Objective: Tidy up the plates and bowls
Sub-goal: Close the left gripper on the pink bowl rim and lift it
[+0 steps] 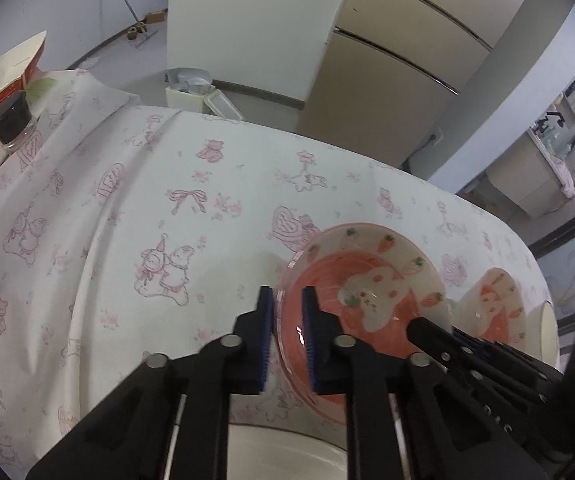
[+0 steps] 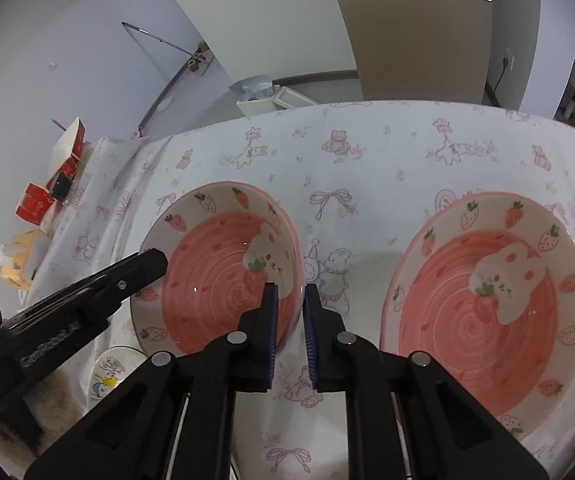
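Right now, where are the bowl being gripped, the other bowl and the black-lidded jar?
Gripped strawberry bowl (image 2: 207, 280): right wrist view, pink inside.
Second strawberry bowl (image 2: 467, 320): right wrist view, pink inside.
Black-lidded jar (image 1: 10, 114): left wrist view, its lid.

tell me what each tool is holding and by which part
Both hold the same pink strawberry-rabbit ceramic bowl by its rim: left tool on its left edge, right tool on its right edge.

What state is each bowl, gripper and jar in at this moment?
Near bowl: upright, rim gripped on both sides.
Far bowl: upright, untouched.
Left gripper: shut on near bowl's rim.
Right gripper: shut on near bowl's rim.
Jar: upright, black lid on.
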The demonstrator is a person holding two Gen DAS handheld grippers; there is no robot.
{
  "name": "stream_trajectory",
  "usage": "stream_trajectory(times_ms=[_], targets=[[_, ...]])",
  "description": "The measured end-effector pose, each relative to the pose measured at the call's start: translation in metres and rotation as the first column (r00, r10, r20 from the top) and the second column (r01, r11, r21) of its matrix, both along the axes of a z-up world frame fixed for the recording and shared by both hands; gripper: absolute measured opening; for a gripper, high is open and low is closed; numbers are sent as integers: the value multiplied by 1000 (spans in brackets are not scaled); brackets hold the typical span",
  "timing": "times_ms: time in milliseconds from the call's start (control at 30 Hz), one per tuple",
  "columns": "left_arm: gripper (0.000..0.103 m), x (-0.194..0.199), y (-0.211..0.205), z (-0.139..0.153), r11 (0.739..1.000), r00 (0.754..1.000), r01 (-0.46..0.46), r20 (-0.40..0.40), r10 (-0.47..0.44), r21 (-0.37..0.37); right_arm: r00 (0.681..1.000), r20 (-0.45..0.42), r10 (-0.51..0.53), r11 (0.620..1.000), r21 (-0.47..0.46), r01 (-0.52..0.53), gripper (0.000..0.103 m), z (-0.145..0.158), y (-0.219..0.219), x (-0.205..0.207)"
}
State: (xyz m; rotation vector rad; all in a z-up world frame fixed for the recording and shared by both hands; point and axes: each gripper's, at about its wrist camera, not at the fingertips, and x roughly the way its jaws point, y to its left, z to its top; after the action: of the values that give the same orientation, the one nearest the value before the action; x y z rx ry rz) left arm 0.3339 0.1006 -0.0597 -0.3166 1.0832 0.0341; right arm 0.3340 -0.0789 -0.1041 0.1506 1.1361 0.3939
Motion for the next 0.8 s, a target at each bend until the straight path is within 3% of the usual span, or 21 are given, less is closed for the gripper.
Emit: stream_trajectory(times_ms=[367,433,600,700,800], targets=[[9,8,0,-32,999,997,17,-80,-20,-48,998,63,7,997,-83,-1,12,0,9,-4],[9,7,-6,-30,999,997,34,-76,-35,-12,998,67,8,995,-95,-2,12,0,10,-4],[9,2,-7,-18,1000,998,31,-54,-31,-2,998,58,-5,995,-96,11,11,3,8,-5],[9,-1,-1,-7,999,999,24,-26,-25,-30,998,64,-9,1000,-16,10,12,14,0,-7],[9,-7,-1,6,998,1000,31,2,-31,-55,995,104,4,1000,-20,-2,12,28,-1,-12]])
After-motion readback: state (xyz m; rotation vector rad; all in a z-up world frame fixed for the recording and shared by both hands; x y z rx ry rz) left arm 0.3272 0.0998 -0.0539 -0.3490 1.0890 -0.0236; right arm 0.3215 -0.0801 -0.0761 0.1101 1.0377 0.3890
